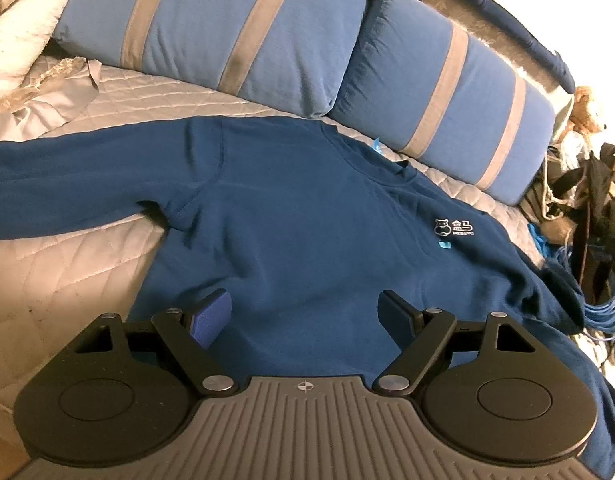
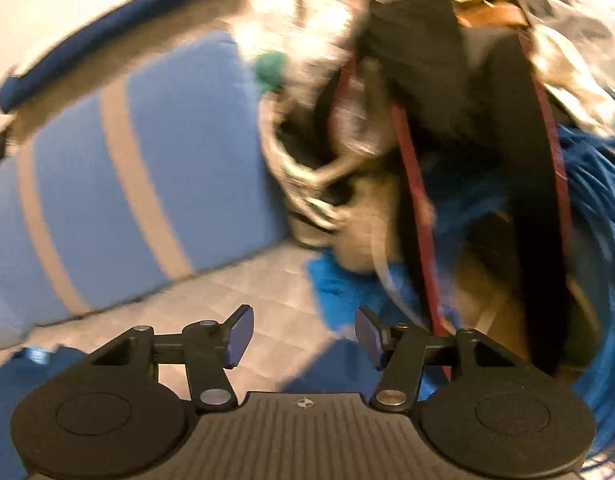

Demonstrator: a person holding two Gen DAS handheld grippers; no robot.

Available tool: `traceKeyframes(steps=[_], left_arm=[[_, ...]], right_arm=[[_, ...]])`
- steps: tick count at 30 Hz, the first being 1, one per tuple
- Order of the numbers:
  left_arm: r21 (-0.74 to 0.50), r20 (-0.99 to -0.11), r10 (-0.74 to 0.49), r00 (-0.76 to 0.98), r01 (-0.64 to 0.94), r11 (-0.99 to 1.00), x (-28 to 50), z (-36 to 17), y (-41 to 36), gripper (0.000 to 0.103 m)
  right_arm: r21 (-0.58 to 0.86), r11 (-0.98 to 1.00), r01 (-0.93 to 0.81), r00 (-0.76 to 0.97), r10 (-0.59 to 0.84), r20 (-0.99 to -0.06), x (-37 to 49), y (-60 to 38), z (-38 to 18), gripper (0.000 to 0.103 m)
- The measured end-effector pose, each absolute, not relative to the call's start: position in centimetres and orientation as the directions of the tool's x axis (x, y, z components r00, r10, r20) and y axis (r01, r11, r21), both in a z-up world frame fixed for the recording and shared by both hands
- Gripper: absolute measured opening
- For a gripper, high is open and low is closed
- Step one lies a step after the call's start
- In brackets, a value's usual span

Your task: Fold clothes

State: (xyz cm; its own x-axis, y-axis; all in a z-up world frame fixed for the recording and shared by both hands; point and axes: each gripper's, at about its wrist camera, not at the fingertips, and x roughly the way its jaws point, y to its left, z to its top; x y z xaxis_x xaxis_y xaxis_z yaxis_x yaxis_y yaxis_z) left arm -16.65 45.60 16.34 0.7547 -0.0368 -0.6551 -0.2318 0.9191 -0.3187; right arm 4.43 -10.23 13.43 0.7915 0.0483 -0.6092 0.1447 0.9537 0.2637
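The left gripper (image 1: pixel 303 316), a black two-finger tool with blue ribbed pads, is hovering over the lower body of the dark blue long-sleeved sweatshirt (image 1: pixel 291 216), its jaws standing spread wide and holding nothing. The sweatshirt is lying flat, front up, on the pale grey quilted bedspread (image 1: pixel 67 256), with one sleeve stretching out to the left and the other running off toward the right edge of the bed. A small white printed logo (image 1: pixel 454 227) is showing on the chest. Two blue pillows with grey stripes (image 1: pixel 443 92) are lying just beyond the collar.

The right-wrist view is blurring heavily. The right gripper (image 2: pixel 303 338) is pointing over the bedspread near a corner of dark blue cloth (image 2: pixel 339 364), its jaws likewise spread and empty. Beyond it, a cluttered heap of dark straps and bags (image 2: pixel 467 120) is sitting beside one striped pillow; finer detail there cannot be made out.
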Motion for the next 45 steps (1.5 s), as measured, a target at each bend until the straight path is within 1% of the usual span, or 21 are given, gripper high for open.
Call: traceKeyframes(steps=[4, 7, 12, 14, 16, 18, 19, 22, 27, 30, 32, 33, 35, 37, 39, 41, 42, 44, 45], left_arm=[[-0.314, -0.658, -0.034, 0.753, -0.233, 0.920, -16.7, 16.4, 45.5, 0.081], [-0.311, -0.660, -0.030, 0.751, -0.237, 0.921, -16.7, 16.4, 45.4, 0.081], [-0.303, -0.665, -0.023, 0.746, -0.241, 0.922, -16.5, 16.5, 45.1, 0.081], [-0.300, -0.666, -0.021, 0.746, -0.242, 0.923, -16.5, 16.5, 45.1, 0.081], [-0.300, -0.667, -0.020, 0.745, -0.243, 0.922, -16.5, 16.4, 45.1, 0.081], [-0.301, -0.666, -0.021, 0.746, -0.242, 0.923, -16.5, 16.5, 45.1, 0.081], [-0.301, -0.665, -0.021, 0.746, -0.242, 0.922, -16.5, 16.5, 45.1, 0.081], [-0.302, -0.664, -0.022, 0.748, -0.241, 0.922, -16.6, 16.4, 45.1, 0.081], [-0.312, -0.659, -0.030, 0.752, -0.237, 0.920, -16.6, 16.4, 45.3, 0.081], [-0.320, -0.652, -0.033, 0.758, -0.235, 0.918, -16.8, 16.4, 45.5, 0.081], [-0.327, -0.648, -0.037, 0.761, -0.234, 0.916, -16.8, 16.4, 45.5, 0.081], [-0.330, -0.647, -0.040, 0.762, -0.233, 0.915, -16.9, 16.4, 45.5, 0.081], [-0.333, -0.644, -0.042, 0.764, -0.230, 0.914, -16.9, 16.4, 45.6, 0.081], [-0.337, -0.643, -0.046, 0.765, -0.229, 0.913, -16.9, 16.4, 45.6, 0.081], [-0.338, -0.643, -0.047, 0.765, -0.227, 0.913, -16.9, 16.4, 45.5, 0.081], [-0.338, -0.641, -0.047, 0.766, -0.227, 0.913, -16.9, 16.4, 45.6, 0.081], [-0.339, -0.641, -0.048, 0.766, -0.227, 0.913, -16.9, 16.4, 45.6, 0.081], [-0.339, -0.640, -0.048, 0.767, -0.226, 0.913, -17.0, 16.4, 45.6, 0.081], [-0.340, -0.640, -0.048, 0.767, -0.226, 0.913, -17.0, 16.4, 45.5, 0.081]], right_arm=[[0.276, 0.937, 0.215, 0.747, 0.024, -0.664, 4.3, -12.7, 10.8, 0.057], [0.307, 0.920, 0.243, 0.712, 0.046, -0.701, 4.9, -13.4, 8.9, 0.056], [0.321, 0.913, 0.253, 0.659, 0.081, -0.748, 6.4, -13.1, 6.4, 0.056], [0.327, 0.911, 0.253, 0.647, 0.091, -0.757, 6.8, -12.8, 5.7, 0.046], [0.326, 0.911, 0.253, 0.644, 0.093, -0.759, 7.0, -12.5, 5.5, 0.024], [0.289, 0.921, 0.259, 0.655, 0.052, -0.754, 7.0, -12.0, 5.9, 0.013], [0.284, 0.924, 0.256, 0.670, 0.042, -0.741, 7.0, -12.0, 6.3, 0.012], [0.280, 0.925, 0.258, 0.752, -0.010, -0.659, 5.7, -12.0, 9.4, 0.011], [0.247, 0.925, 0.289, 0.880, -0.155, -0.449, 1.7, -13.0, 17.5, 0.011], [0.246, 0.894, 0.374, 0.911, -0.305, -0.278, -2.4, -14.6, 22.2, 0.010], [0.257, 0.854, 0.452, 0.888, -0.402, -0.222, -4.8, -16.1, 23.2, 0.010], [0.254, 0.835, 0.489, 0.869, -0.441, -0.223, -5.7, -16.9, 23.0, 0.010], [0.243, 0.810, 0.534, 0.839, -0.474, -0.266, -6.7, -18.3, 21.4, 0.011], [0.240, 0.772, 0.589, 0.797, -0.504, -0.333, -7.3, -19.6, 18.8, 0.011], [0.203, 0.739, 0.643, 0.741, -0.532, -0.410, -7.7, -20.6, 15.6, 0.011], [0.178, 0.721, 0.669, 0.703, -0.538, -0.464, -7.7, -20.9, 12.8, 0.011], [0.161, 0.721, 0.674, 0.692, -0.540, -0.479, -7.5, -20.8, 11.8, 0.013], [0.101, 0.732, 0.674, 0.681, -0.564, -0.466, -7.9, -20.4, 10.6, 0.018], [0.058, 0.739, 0.671, 0.674, -0.575, -0.463, -7.8, -20.0, 10.4, 0.025]])
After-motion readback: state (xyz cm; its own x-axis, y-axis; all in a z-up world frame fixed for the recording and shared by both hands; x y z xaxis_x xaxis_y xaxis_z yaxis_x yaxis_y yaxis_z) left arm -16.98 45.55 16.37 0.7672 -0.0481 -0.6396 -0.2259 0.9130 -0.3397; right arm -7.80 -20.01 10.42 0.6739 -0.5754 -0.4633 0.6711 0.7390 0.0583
